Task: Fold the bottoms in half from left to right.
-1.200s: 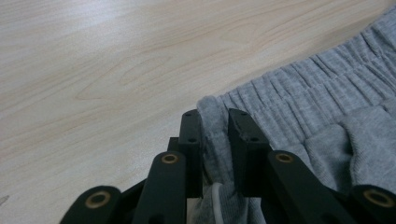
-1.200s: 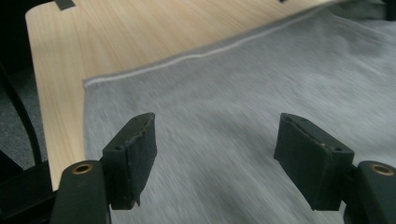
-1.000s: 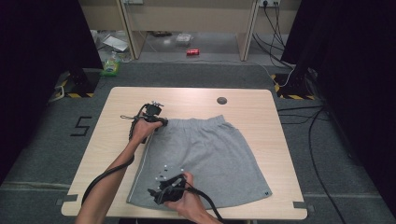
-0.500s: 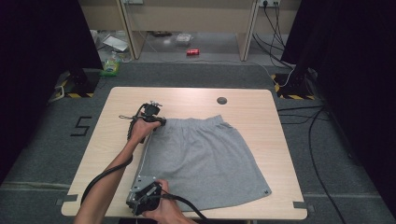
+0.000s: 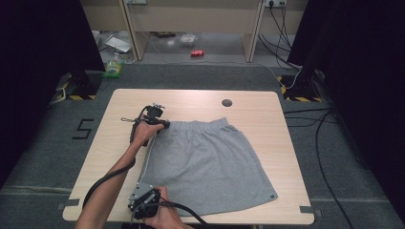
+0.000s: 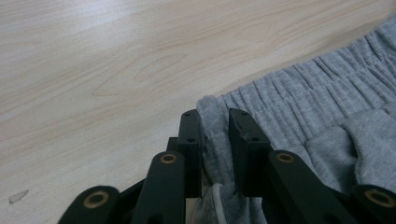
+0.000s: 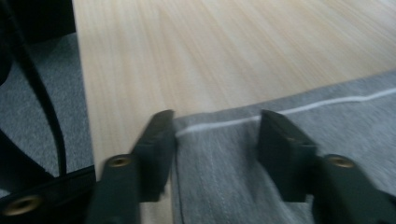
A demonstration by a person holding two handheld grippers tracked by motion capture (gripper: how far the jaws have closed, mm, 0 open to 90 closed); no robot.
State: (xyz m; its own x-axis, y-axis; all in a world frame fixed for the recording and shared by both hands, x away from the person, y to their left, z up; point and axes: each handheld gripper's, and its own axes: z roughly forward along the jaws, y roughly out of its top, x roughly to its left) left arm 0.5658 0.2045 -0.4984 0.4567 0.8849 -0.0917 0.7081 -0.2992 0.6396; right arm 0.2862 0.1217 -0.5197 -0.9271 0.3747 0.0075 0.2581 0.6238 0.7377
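Currently, a grey pair of shorts (image 5: 210,164) lies flat on the wooden bench (image 5: 286,143), with the elastic waistband (image 5: 198,125) at the far side and the hem toward the near edge. The garment covers the middle of the bench, slightly left of centre, and a thin white stripe (image 7: 289,111) runs along its left side seam.

The left gripper (image 5: 162,125) sits at the far left corner of the shorts. Its jaws are clenched on the waistband corner; in the left gripper view (image 6: 215,140) a fold of grey ribbed fabric is pinched between the two black jaws, with bare bench to the left of it. The left hand (image 5: 143,133) grips the tool body, and the forearm extends back toward the near edge of the bench.

The right gripper (image 5: 139,202) is at the near left corner of the shorts, close to the near edge of the bench. In the right gripper view (image 7: 217,140) its jaws stand apart on either side of the hem corner, with the fabric and the white stripe between them. The jaws have just been closing, but the pads do not yet press on the cloth. The right hand (image 5: 165,214) holds the tool, and a black cable (image 5: 186,207) trails from it.

A round dark grommet (image 5: 227,102) is set in the bench at the far side, well apart from the shorts.
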